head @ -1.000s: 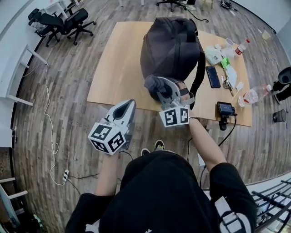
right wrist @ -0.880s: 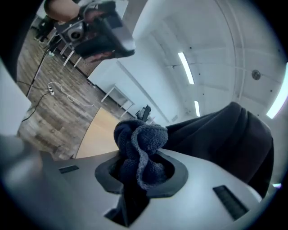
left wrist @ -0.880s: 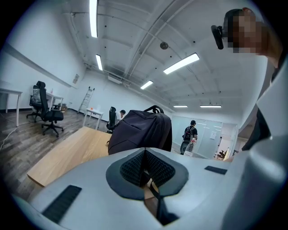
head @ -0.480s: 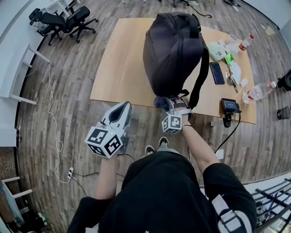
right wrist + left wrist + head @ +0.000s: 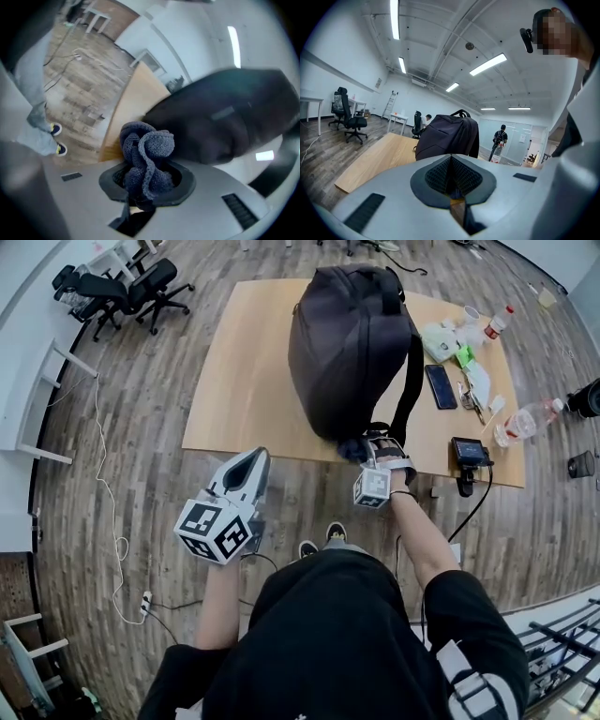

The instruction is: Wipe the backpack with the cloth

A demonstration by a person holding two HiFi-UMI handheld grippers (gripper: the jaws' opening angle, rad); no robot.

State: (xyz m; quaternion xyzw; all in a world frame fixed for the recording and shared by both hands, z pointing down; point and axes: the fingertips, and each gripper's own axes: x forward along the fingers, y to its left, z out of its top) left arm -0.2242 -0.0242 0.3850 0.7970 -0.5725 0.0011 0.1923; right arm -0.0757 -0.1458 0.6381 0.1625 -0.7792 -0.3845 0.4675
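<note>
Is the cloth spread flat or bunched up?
Bunched up: the cloth bulges in crumpled folds from the right gripper, which is shut on it.

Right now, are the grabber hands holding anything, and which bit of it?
The right gripper pinches the blue cloth by its bunched lower end; the rest puffs out in front. The left gripper is shut, holding nothing.

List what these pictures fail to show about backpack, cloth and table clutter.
- Contact of cloth and backpack: covered by the right hand-held gripper in the head view, blurred in the right gripper view.
- Backpack's far side: hidden by its bulk, head view.
- Print on bottle: too small, head view.
</note>
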